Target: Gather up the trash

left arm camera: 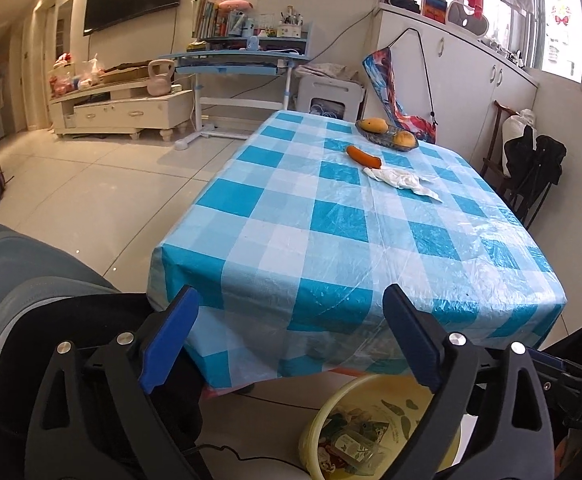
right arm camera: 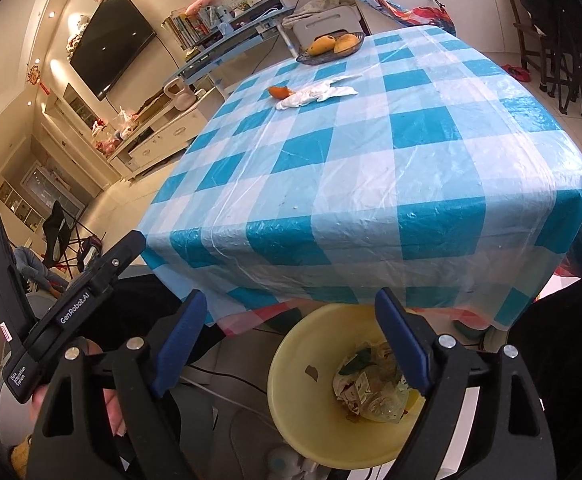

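A yellow bin [left arm camera: 319, 416] [right arm camera: 291, 344] stands on the floor below the near edge of the blue checked table [left arm camera: 331, 224] [right arm camera: 371, 152]. Wrappers and other trash [left arm camera: 357, 440] [right arm camera: 371, 394] lie inside it. My left gripper [left arm camera: 291, 300] hangs open over the bin's left side, nothing between its blue pads. My right gripper [right arm camera: 291, 300] is open above the bin, also with nothing in it. The left gripper's black body [right arm camera: 71, 308] shows at the lower left of the right wrist view. Far across the table lie a crumpled white tissue [left arm camera: 403, 180] [right arm camera: 319, 94] and an orange carrot-like piece [left arm camera: 363, 155] [right arm camera: 281, 91].
A dish of yellow fruit [left arm camera: 387, 134] [right arm camera: 331, 46] sits at the table's far end. A grey padded seat [left arm camera: 15, 280] is at my left. Dark chairs [left arm camera: 531, 164] [right arm camera: 563, 40] stand to the table's right. A blue desk [left arm camera: 235, 60] and white TV cabinet [left arm camera: 123, 112] line the far wall.
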`<state>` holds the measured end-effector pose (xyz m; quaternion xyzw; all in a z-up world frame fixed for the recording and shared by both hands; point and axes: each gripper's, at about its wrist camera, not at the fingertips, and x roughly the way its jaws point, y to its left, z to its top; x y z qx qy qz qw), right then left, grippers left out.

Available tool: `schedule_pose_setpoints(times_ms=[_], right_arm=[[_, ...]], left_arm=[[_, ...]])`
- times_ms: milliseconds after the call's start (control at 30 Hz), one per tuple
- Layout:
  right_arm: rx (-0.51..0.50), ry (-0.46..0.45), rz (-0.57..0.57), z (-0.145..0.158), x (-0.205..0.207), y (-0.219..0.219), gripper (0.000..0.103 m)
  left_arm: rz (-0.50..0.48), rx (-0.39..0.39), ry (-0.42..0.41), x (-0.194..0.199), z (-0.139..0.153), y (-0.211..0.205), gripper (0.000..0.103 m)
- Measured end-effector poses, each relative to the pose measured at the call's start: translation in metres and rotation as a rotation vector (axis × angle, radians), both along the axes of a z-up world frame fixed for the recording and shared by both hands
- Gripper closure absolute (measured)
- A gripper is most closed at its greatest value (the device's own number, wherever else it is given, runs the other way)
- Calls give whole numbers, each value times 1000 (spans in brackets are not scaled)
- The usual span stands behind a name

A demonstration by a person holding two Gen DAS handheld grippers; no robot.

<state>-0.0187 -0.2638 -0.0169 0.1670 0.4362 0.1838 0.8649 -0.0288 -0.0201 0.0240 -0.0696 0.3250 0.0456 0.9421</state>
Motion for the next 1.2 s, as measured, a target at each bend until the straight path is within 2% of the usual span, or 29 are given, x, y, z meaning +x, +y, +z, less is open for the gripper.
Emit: schedule_pose_setpoints(times_ms=[633, 900, 1033, 1200], right_arm=[[-43, -19, 40, 3, -3, 14, 19], [-61, -80, 71, 18, -4, 21, 19], [-84, -135, 89, 34, 19, 24, 18], [-116, -166, 107, 50, 82, 32, 18]], left_arm=[[13, 0, 10, 0, -6, 0, 12], [34, -53, -9, 2, 4, 11, 11], [55, -78, -30, 16, 15, 20, 10], [75, -78, -46, 32, 17, 23, 10]])
